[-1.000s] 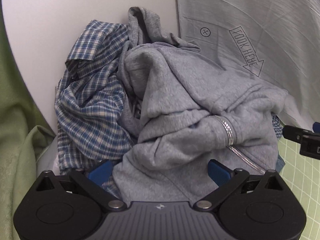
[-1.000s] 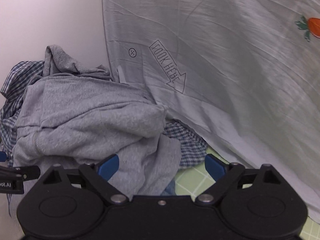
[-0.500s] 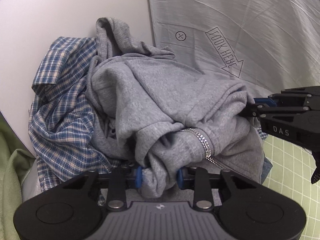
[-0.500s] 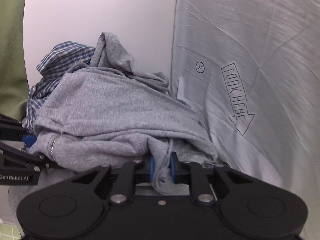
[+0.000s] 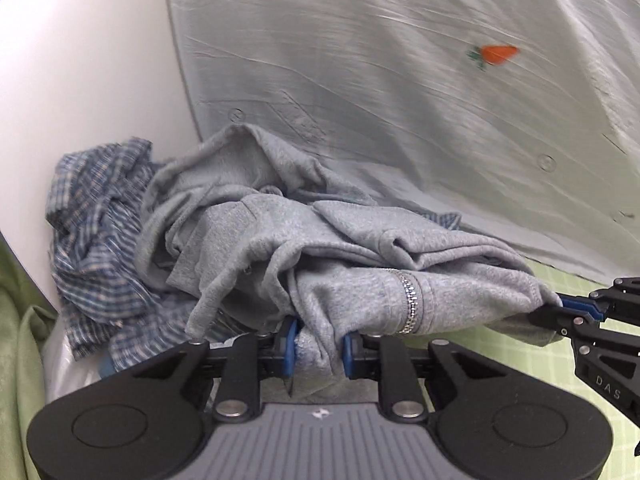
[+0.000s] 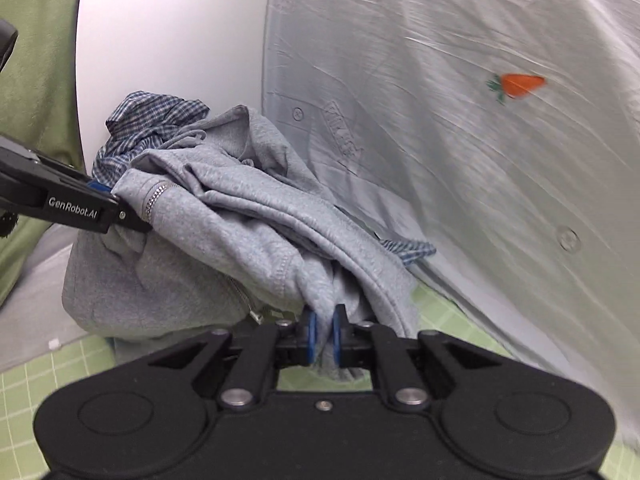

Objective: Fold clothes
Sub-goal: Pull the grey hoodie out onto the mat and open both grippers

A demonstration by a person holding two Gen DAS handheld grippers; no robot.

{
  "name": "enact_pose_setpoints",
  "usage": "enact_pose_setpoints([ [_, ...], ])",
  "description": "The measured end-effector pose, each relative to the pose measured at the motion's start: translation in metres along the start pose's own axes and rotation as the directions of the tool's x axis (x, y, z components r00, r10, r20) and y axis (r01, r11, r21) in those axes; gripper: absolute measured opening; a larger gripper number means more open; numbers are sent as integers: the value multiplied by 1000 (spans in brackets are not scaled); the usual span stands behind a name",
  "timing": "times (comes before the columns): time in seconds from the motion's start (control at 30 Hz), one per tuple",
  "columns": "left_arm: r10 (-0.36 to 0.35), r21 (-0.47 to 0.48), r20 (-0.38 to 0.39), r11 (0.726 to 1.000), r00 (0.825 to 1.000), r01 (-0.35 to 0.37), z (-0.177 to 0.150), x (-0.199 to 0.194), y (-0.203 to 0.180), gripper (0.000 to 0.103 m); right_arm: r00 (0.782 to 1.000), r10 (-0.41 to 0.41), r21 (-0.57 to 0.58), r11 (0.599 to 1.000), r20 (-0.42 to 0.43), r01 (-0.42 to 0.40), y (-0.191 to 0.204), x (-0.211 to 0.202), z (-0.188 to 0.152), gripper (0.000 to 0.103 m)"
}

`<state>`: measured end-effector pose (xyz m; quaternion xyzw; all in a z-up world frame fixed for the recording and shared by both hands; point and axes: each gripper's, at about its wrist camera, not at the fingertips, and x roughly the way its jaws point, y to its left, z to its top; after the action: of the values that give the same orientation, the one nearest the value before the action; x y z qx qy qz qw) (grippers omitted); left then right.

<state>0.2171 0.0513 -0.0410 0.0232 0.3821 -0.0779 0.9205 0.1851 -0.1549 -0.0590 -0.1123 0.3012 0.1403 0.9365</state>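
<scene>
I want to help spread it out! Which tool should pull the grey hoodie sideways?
Probably the right tool: it pinches the grey zip-up fleece hoodie over open green checked mat. The left tool sits beside the blue checked shirt.

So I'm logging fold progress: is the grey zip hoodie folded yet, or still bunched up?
Still bunched up: the grey zip hoodie hangs in crumpled folds between the left gripper and right gripper, both clamped on its fabric.

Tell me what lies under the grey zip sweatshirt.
Under the grey zip sweatshirt a blue plaid shirt shows at the left, with a corner at the right. The rest is covered.
</scene>
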Motion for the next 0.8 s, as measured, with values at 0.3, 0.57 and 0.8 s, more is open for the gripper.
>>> enact_pose_setpoints([
  [0.3, -219, 53, -267, 969, 939, 242, -141, -31, -128, 23, 960, -158, 163, 966, -231, 199, -18, -128, -163, 8],
  [0.57, -213, 94, -307, 963, 927, 252, -172, -56, -198, 23, 944, -160, 223, 947, -289, 229, -47, -192, -225, 9],
  [0.8, -143, -24, -292, 990, 946, 142, -162, -66, -182, 33, 957, -115, 413, 884, -266, 220, -81, -224, -248, 31],
])
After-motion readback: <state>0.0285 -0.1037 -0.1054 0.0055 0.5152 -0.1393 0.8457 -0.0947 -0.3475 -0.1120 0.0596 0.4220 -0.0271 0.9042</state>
